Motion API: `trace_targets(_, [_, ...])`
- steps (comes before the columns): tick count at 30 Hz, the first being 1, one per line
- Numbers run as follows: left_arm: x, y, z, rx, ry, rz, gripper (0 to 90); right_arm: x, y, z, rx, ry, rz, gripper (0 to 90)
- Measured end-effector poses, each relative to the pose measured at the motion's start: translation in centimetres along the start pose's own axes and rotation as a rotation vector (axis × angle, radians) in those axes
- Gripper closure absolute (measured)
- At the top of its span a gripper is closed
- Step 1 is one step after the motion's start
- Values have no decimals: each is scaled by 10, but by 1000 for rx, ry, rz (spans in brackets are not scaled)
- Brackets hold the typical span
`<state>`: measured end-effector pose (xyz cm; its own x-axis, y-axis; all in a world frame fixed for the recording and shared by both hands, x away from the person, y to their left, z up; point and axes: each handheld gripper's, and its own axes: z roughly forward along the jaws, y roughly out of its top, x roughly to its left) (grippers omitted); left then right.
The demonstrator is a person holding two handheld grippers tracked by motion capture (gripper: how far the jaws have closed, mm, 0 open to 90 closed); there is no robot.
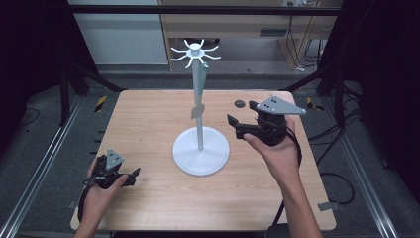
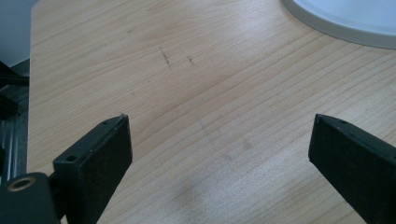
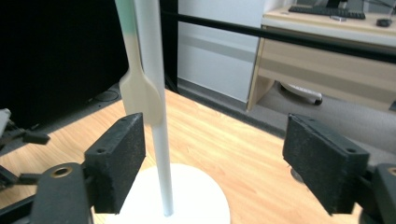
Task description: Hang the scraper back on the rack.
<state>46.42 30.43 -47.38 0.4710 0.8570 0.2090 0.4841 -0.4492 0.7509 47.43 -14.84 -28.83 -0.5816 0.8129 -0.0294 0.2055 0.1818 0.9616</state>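
Hung already: spatula (image 1: 198,94) on stand (image 1: 200,148), mid counter (image 1: 148,124); right gripper (image 1: 236,125) jaws open, empty; left gripper (image 1: 133,174) likewise

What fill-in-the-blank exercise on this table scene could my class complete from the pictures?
1. The white stand has a round ____ resting on the wooden table.
2. A utensil with a green handle ____ from the stand's top hooks.
3. The jaws of the left gripper are ____, with only bare wood between them.
4. The right gripper points toward the stand's ____.

Missing words: base; hangs; open; pole
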Motion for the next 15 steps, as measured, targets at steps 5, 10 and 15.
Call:
trace_targets(5, [0, 0, 0, 2, 2, 3, 59, -7, -32, 4, 29, -9, 27, 159])
trace_targets(10, [0, 0, 0, 3, 4, 6, 58, -14, -66, 9, 61, -19, 69, 116])
trace_targets(15, [-1, 0, 1, 6, 3, 10, 58, -19, -90, 14, 84, -19, 118, 87])
